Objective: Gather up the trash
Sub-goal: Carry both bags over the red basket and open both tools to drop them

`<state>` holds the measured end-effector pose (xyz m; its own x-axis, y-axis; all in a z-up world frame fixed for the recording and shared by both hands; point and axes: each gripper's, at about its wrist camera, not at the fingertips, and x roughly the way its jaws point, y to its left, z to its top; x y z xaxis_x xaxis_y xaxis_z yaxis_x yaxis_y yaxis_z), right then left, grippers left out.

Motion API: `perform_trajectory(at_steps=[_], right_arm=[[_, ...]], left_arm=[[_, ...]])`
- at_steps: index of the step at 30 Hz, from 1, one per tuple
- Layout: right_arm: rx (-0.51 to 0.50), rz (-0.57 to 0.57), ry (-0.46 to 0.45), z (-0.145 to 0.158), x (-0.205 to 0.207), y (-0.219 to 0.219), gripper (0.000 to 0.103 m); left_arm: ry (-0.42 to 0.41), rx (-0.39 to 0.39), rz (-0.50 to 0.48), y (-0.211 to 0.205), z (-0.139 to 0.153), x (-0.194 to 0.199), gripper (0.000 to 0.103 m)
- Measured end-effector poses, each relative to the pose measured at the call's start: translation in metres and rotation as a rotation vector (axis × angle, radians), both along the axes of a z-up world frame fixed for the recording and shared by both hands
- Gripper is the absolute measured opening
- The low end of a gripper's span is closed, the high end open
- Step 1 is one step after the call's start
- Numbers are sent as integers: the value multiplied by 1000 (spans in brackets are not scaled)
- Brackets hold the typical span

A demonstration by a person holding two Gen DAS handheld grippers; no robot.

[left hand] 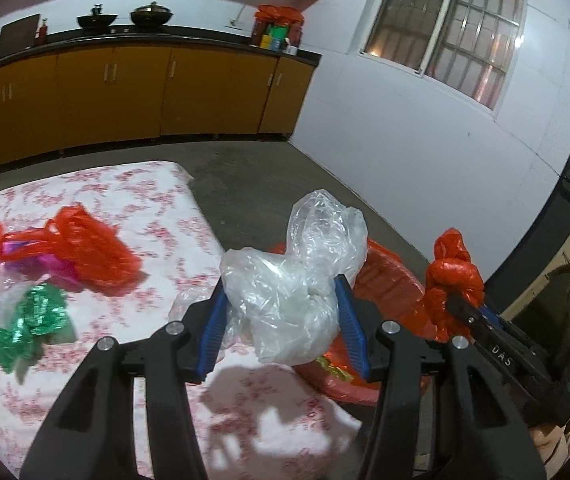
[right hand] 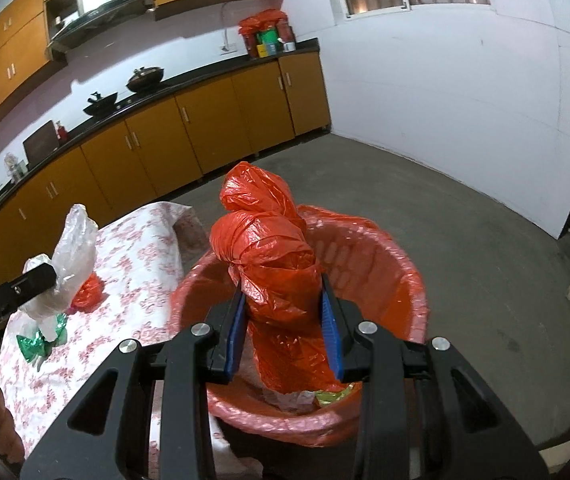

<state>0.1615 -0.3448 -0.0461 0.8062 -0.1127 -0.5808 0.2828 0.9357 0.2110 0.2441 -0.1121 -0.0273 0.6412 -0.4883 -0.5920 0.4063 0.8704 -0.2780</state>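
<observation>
My left gripper (left hand: pixel 281 300) is shut on a crumpled clear plastic bag (left hand: pixel 305 272), held above the table's right edge beside the bin. My right gripper (right hand: pixel 283 304) is shut on a knotted red plastic bag (right hand: pixel 273 252), held over the red-lined trash bin (right hand: pixel 385 248). The bin (left hand: pixel 389 280) holds some wrappers at its bottom. The right gripper with the red bag (left hand: pixel 455 272) shows in the left wrist view; the left gripper with the clear bag (right hand: pixel 69 264) shows in the right wrist view. More trash lies on the table: red bags (left hand: pixel 93 248), a green foil wrapper (left hand: pixel 29 324), a pink wrapper (left hand: pixel 51 264).
The table has a white cloth with a red floral print (left hand: pixel 157 208). The bin stands on the grey concrete floor (right hand: pixel 465 208) right of the table. Orange kitchen cabinets (left hand: pixel 145 92) with a dark counter run along the far wall. A white wall with a window (left hand: pixel 453 28) is on the right.
</observation>
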Motion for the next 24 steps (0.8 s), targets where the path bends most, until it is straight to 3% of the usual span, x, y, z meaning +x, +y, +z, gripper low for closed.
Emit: perform_trajectory(at_steps=[14,24], right_arm=[[-4,-83,17,-6,4,-23,34],[5,-78,20,-8,10,-27,34]], left_arm=[[19,65,-110,-73,-31,7,51],[43,83,-144,-100,-45,19,52]])
